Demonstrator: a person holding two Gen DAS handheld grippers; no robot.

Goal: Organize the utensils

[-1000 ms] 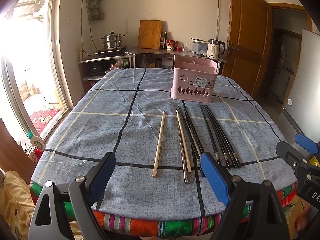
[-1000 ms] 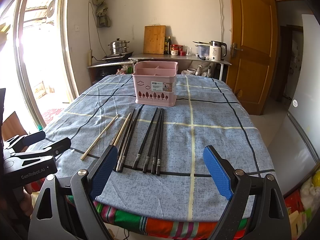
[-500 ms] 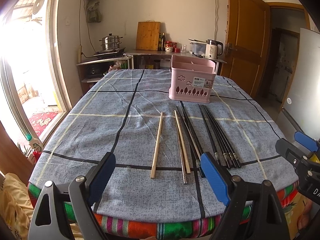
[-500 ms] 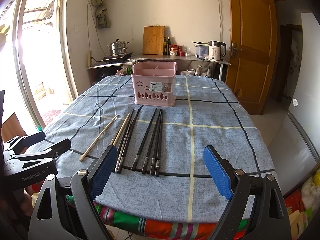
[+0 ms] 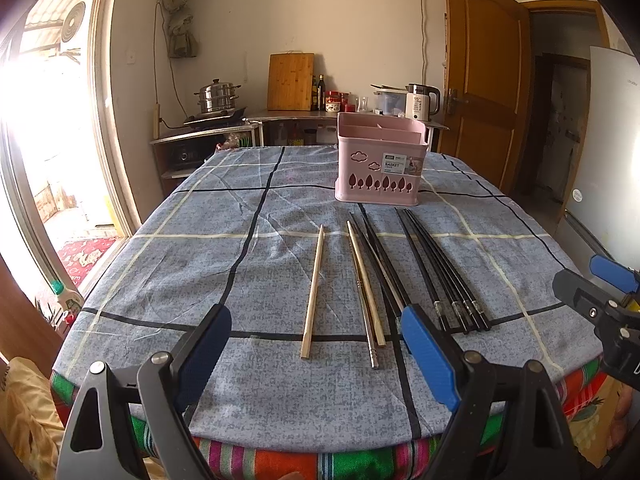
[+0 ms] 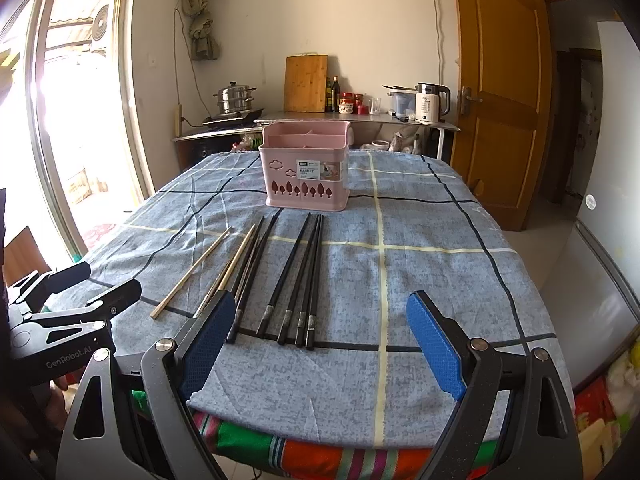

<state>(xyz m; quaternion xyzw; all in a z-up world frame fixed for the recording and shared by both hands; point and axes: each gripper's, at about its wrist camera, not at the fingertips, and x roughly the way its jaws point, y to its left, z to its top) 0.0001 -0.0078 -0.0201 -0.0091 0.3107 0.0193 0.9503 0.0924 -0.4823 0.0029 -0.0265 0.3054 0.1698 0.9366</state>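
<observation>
Listing what I see from both wrist views:

1. Counter (image 5: 168,264): round, under a blue-grey checked cloth, with a striped cloth showing at the near edge.
2. Basket (image 5: 379,168): pink, divided into compartments, upright at 12 o'clock on the counter, past the far tips of the utensils.
3. Bamboo chopstick (image 5: 313,288): lying alone at about 11 o'clock from my left gripper, apart from the others.
4. Mixed bundle (image 5: 366,280): one bamboo stick, one metal stick and black sticks, touching or crossing one another, just right of item 3.
5. Black chopsticks (image 6: 301,276): a close group of four, near ends roughly level, at about 11 o'clock from my right gripper.
6. Left gripper (image 5: 316,354): released, jaws spread wide, hovering at the near counter edge, grasping nothing.
7. Right gripper (image 6: 322,340): released, jaws spread wide, hovering at the near edge, grasping nothing.
8. Kettle (image 6: 430,103), pot (image 6: 236,99) and cutting board (image 6: 306,83): on the back shelf against the wall.
</observation>
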